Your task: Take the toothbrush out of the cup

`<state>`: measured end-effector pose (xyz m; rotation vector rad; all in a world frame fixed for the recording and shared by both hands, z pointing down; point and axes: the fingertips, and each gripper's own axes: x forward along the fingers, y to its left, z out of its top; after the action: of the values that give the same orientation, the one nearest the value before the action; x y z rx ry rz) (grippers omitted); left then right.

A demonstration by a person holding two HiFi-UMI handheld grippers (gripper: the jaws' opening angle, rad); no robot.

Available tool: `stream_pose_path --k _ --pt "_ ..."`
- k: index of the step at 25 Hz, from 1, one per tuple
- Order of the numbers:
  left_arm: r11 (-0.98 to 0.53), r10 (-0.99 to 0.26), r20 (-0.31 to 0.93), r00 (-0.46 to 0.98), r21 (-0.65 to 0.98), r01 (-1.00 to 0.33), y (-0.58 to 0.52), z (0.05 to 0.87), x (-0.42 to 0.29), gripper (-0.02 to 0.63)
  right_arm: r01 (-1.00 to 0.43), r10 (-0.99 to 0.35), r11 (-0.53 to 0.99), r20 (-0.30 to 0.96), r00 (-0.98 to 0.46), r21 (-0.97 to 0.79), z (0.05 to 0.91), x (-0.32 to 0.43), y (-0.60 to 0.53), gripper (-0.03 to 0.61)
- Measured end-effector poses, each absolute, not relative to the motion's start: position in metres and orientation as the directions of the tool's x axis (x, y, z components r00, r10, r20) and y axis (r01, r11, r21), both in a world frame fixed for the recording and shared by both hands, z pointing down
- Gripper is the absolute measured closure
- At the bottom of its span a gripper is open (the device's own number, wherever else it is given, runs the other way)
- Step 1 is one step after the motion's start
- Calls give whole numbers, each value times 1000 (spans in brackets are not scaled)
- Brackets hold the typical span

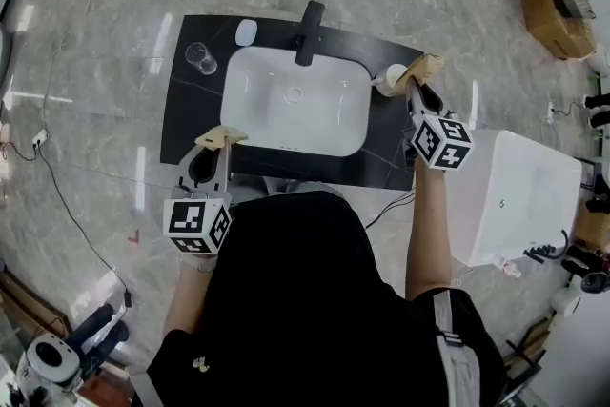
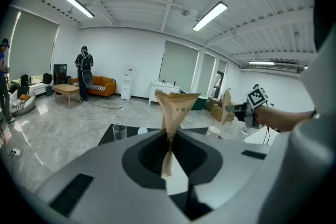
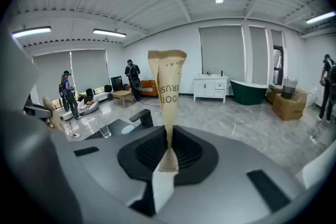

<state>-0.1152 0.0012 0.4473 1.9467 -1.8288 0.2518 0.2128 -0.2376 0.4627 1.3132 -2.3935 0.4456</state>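
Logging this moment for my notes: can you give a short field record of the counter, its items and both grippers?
counter: black, around white sink
faucet: black, behind sink
glass: clear, left of sink
cup: white, right of sink
left gripper: jaws together, empty
right gripper: jaws together, by cup
toothbrush: not visible
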Motion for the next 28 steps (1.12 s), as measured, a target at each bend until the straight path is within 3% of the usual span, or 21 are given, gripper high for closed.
stream_pose_path --k 16,28 --pt "-305 -835 414 364 203 -930 -62 442 -121 572 -821 -700 530 437 -565 -213 448 126 -131 531" --pt "-411 -775 434 460 208 -888 -73 453 -123 571 -833 -691 496 470 -549 -244 488 81 -79 531"
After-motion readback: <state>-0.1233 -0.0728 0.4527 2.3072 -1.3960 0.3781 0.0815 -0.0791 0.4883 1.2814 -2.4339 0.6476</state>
